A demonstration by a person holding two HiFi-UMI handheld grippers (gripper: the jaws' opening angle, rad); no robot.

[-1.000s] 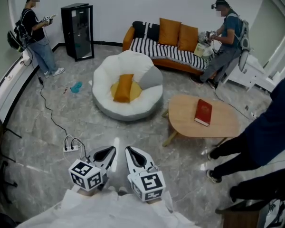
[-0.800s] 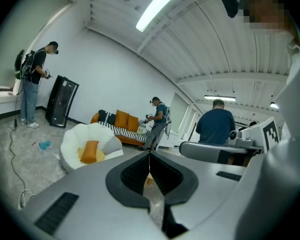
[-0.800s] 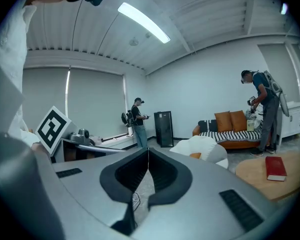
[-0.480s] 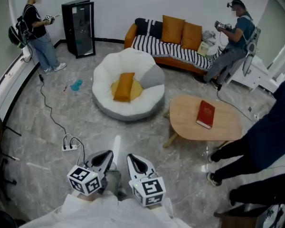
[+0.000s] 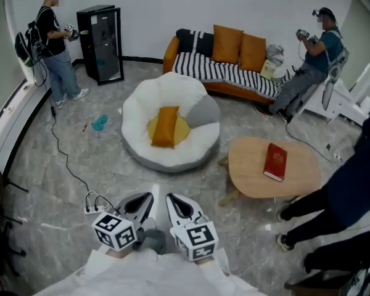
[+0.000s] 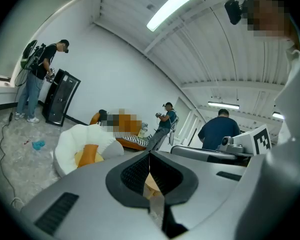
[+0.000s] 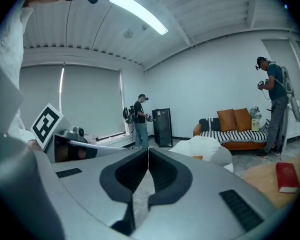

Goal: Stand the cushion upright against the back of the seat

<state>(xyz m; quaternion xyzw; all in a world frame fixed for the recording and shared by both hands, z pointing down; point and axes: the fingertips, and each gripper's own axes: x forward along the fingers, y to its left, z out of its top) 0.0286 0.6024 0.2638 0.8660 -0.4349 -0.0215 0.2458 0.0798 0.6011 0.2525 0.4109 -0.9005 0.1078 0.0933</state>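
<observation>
While the grey left gripper and right gripper are clenched empty, the orange rectangular fabric cushion lies flat on the round white padded seat, short of its back edge. Every step remains.

Three orange cushions — one book

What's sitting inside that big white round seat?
An orange cushion lies flat in the white seat, on a yellow pad, with a grey cushion beside it. Whatever is beneath them is covered.
</observation>
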